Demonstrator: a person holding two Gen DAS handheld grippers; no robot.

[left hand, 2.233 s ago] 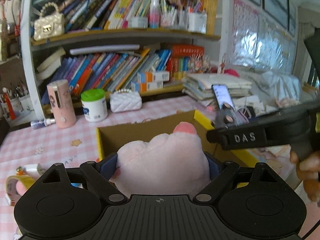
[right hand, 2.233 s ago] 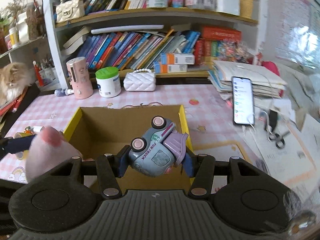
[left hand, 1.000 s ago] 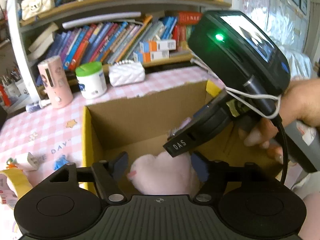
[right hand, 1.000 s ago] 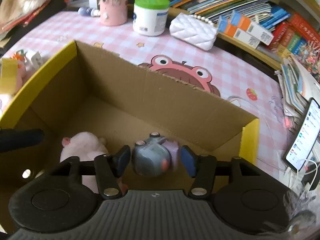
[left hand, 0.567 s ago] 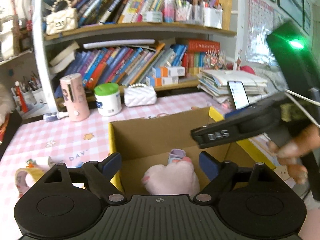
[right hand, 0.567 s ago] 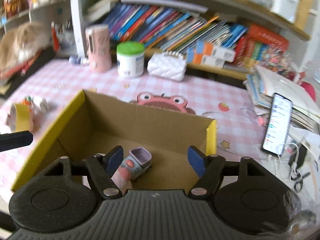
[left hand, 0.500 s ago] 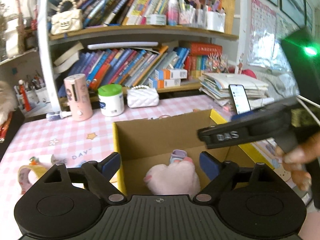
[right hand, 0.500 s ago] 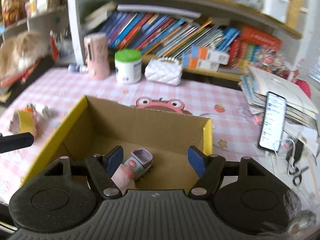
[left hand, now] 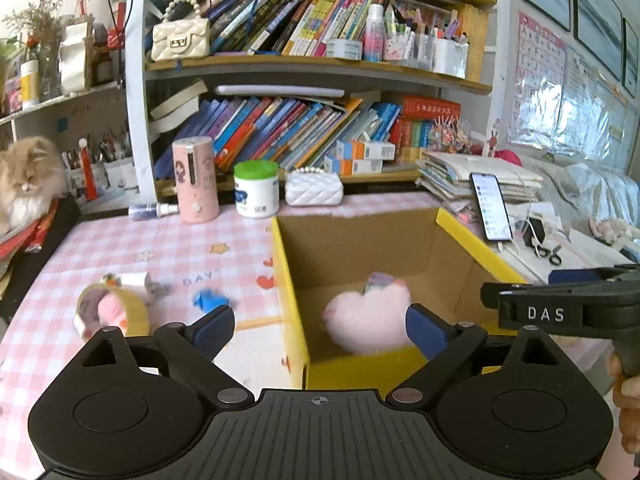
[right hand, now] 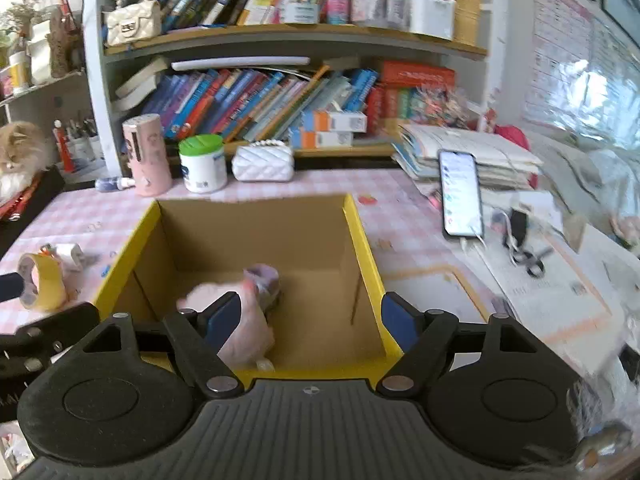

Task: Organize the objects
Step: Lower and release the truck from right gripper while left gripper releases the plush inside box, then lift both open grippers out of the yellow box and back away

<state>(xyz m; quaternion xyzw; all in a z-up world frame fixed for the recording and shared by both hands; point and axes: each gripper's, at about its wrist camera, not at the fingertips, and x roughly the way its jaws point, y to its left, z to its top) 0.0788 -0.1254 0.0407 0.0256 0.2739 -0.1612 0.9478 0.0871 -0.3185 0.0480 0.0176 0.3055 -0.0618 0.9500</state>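
Observation:
A yellow-rimmed cardboard box (left hand: pixel 472 240) (right hand: pixel 362 240) stands on the pink checked table. Inside it lie a pink plush toy (left hand: pixel 368 322) (right hand: pixel 240 312) and a small toy car (left hand: pixel 378 279) (right hand: pixel 264 276) behind it. My left gripper (left hand: pixel 320 326) is open and empty, raised over the box's near left corner. My right gripper (right hand: pixel 310 318) is open and empty above the box's near edge; it also shows in the left wrist view (left hand: pixel 560 312) at the right. A yellow tape roll (left hand: pixel 108 308) (right hand: pixel 42 280), a small white item (left hand: pixel 134 280) and a blue piece (left hand: pixel 208 300) lie left of the box.
Behind the box stand a pink cylinder (left hand: pixel 196 180), a green-lidded white jar (left hand: pixel 256 188) and a white quilted purse (left hand: pixel 314 188). A phone (right hand: pixel 460 198), scissors (right hand: pixel 528 260) and papers lie at the right. Bookshelves fill the back. A cat (left hand: pixel 24 180) sits far left.
Both grippers let go of the plush toy and toy car in the box, opened, and rose back out. The left gripper has shifted left; the right one pulled back.

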